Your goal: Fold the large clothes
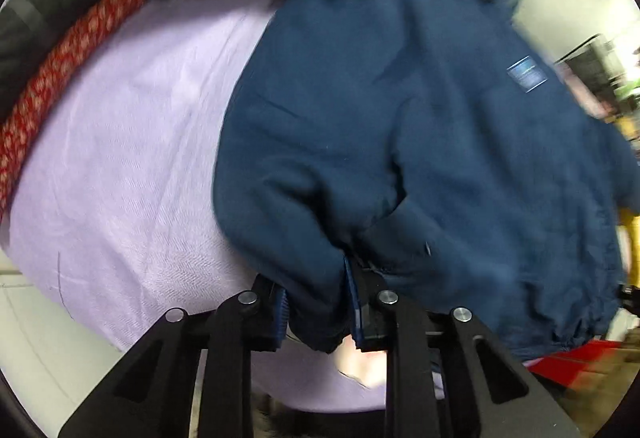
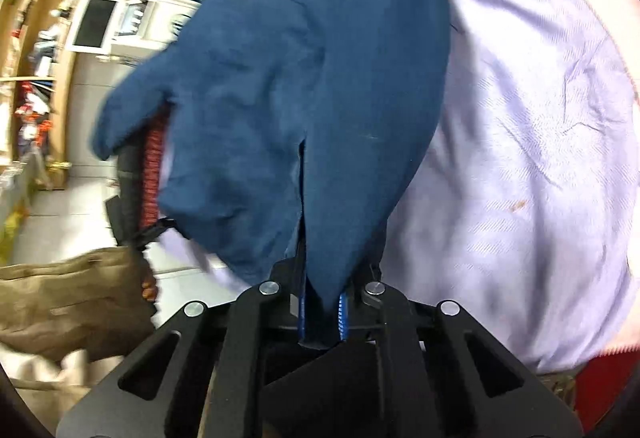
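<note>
I see lilac sheet (image 1: 120, 158) as work surface, red patterned edge (image 1: 52, 78) at far left; wooden shelves (image 2: 36, 50) in room behind. Jacket (image 1: 400, 118) lies on sheet, long axis running away from both grippers. My left gripper (image 1: 320, 308) pinches jacket hem; right gripper (image 2: 322, 312) pinches jacket too.

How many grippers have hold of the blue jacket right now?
2. The left gripper clamps a bunched edge of the blue jacket; the right gripper pinches another fold.
</note>
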